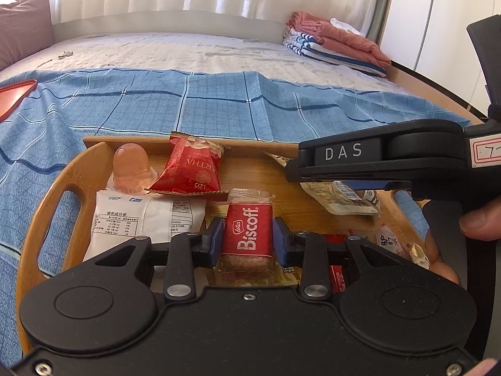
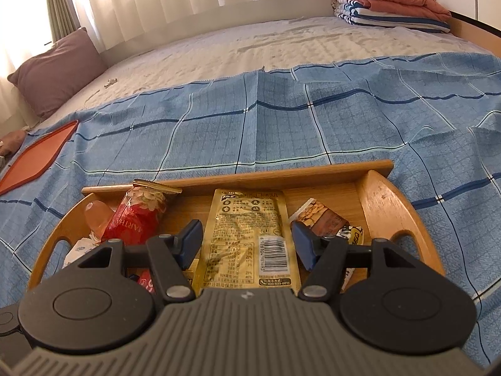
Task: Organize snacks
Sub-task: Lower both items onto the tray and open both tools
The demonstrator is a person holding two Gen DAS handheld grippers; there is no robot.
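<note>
- "Lotus Biscoff" stood on the red biscuit packet (image 1: 247, 235) between the left gripper (image 1: 248, 239) pads.
- "DAS" marked the right gripper (image 1: 344, 163), right of it.
- "L295" and "ARTHA", upside down, showed on the red pouch (image 1: 188, 169) ahead-left.
- "营养成分表" headed the white packet (image 1: 137, 216) at left.

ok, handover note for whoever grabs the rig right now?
Left gripper: shut on the Biscoff pack, over the wooden tray.
Right gripper: open, straddling the yellow pouch, not gripping it.
Tray sits on the blue cloth and also holds a red packet, a jelly cup, a white sachet and a brown pack.
Orange tray lies far left; nothing visible in the part shown.
Done: apparently nothing sorted out yet. Left: likely every snack.
</note>
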